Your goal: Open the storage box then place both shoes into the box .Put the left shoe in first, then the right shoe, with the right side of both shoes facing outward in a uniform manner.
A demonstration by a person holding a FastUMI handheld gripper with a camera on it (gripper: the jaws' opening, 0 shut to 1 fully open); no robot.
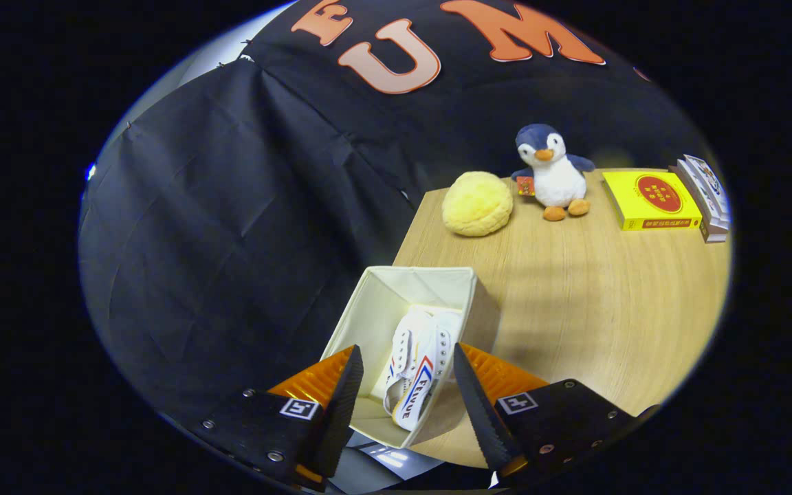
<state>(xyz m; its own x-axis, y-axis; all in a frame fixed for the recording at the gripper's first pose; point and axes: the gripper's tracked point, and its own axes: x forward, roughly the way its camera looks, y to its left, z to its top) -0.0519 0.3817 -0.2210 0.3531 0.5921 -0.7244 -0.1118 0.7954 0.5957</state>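
Note:
An open cream fabric storage box (377, 302) stands at the left edge of the wooden table (595, 309). Inside it lie two white canvas shoes (418, 364) with red and blue stripes, set side by side on their sides, soles toward the box's right wall. My gripper (406, 364) hovers above the box, open, its fingers spread either side of the shoes and gripping nothing. The box's lid is not visible.
Beyond the box sit a yellow round plush cushion (477, 203), a penguin plush toy (553, 172), a yellow box with a red disc (650, 199) and a stack of books (705, 196). The table's left edge drops off beside the storage box.

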